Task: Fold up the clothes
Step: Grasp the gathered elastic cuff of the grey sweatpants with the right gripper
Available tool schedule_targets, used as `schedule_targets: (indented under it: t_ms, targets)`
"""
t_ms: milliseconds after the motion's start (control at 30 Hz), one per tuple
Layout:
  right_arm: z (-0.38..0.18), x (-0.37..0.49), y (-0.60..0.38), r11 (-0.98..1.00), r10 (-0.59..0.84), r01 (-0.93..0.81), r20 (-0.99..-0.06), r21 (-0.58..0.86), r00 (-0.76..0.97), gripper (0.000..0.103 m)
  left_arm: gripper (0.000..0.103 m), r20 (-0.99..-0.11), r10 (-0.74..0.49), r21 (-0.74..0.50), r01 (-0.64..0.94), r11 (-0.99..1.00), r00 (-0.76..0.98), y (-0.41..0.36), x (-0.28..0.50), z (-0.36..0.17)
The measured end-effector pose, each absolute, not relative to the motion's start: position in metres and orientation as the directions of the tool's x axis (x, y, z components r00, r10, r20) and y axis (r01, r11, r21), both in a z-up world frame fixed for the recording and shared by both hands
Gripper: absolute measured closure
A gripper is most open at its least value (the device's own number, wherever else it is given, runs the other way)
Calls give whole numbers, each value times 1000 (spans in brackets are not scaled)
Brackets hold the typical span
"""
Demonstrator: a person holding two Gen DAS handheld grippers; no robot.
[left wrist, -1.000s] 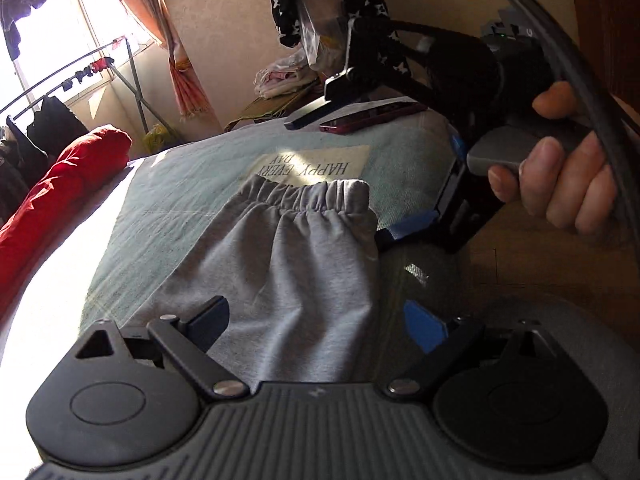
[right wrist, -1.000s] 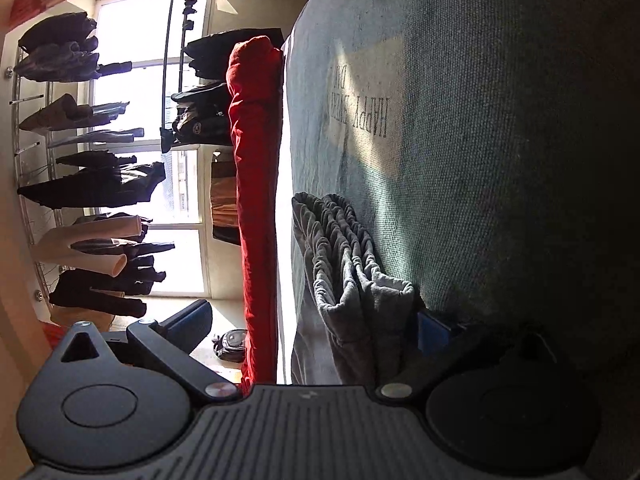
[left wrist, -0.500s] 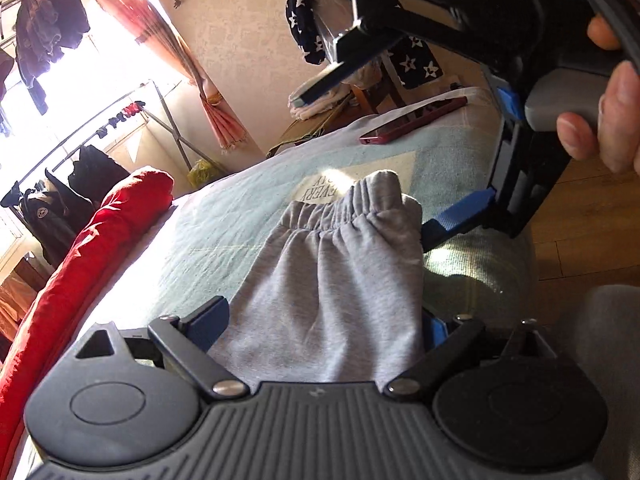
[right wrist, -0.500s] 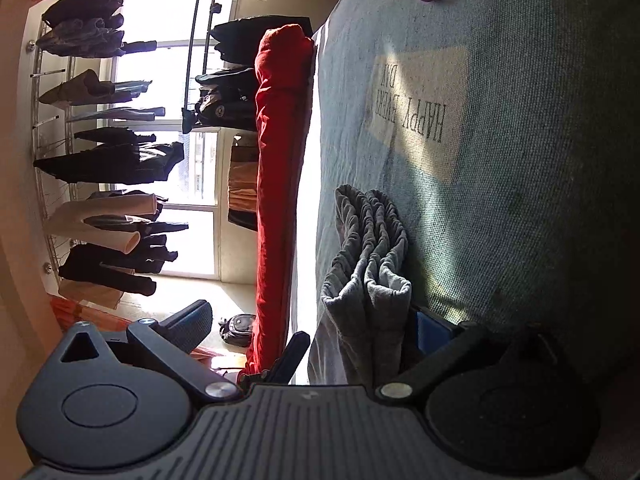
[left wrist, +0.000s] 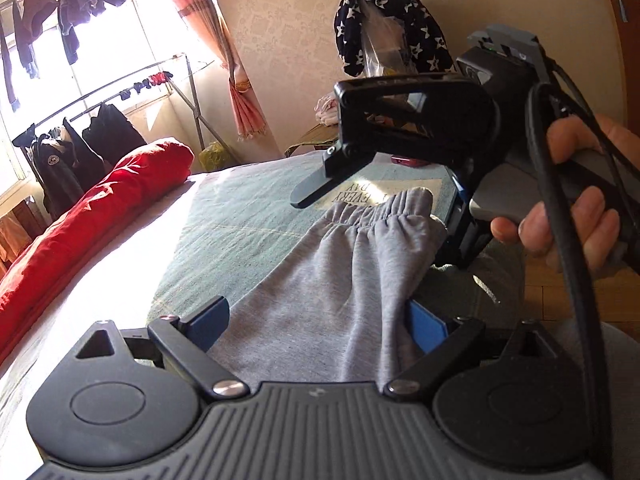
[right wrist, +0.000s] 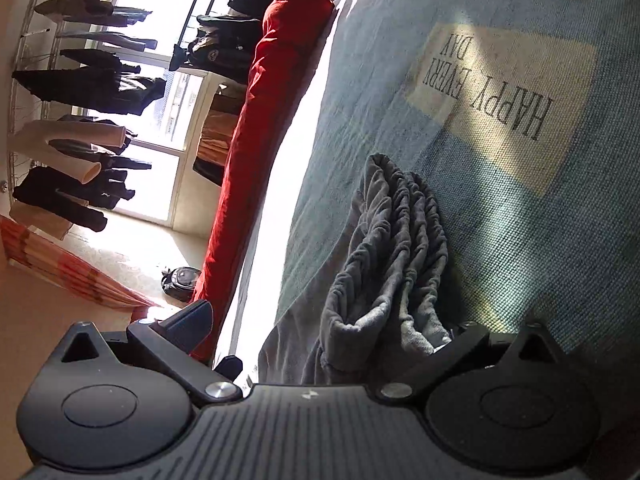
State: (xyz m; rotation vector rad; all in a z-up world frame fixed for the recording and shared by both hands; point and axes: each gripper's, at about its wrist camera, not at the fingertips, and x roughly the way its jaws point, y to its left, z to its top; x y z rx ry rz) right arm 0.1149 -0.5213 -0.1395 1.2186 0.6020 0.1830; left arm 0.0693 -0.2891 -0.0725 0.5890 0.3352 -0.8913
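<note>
The grey pants (left wrist: 336, 280) lie on the bed cover (left wrist: 240, 216), long axis running from the left gripper (left wrist: 320, 320), wide open astride them, to the waistband (right wrist: 400, 232) at the right gripper (right wrist: 332, 332), also spread, apparently unclamped.

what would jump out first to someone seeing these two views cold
Centre stage is the grey sweatpants, elastic waistband bunched, lying on the blue-green bedspread between the open left gripper and the right gripper. Next, the long red rolled duvet along the sunlit bed edge, then the "HAPPY EVERY DAY" patch beyond the waistband.
</note>
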Motion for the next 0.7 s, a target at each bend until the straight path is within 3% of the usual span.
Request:
schedule_targets:
  t_ms: [200,400,467,700]
  targets:
    - [-146,101,-525,359,487,67,-249,931,837,2,9,-547,-577,312,787,532,607,-243,71,-76]
    - [-145,90,-522,423,489,8,-236,906,840,4,9,-576,-485,291,719,631,658,-201,84,-77]
    - [-146,86,-524,436,484,7,-241,900,841,9,9,-575,-477,256,700,667,665,-191,88,-75]
    - [-166,75,-546,326,476,45,-206,944,855,46,9,-569,-468,183,659,730,676,-171,89,-72]
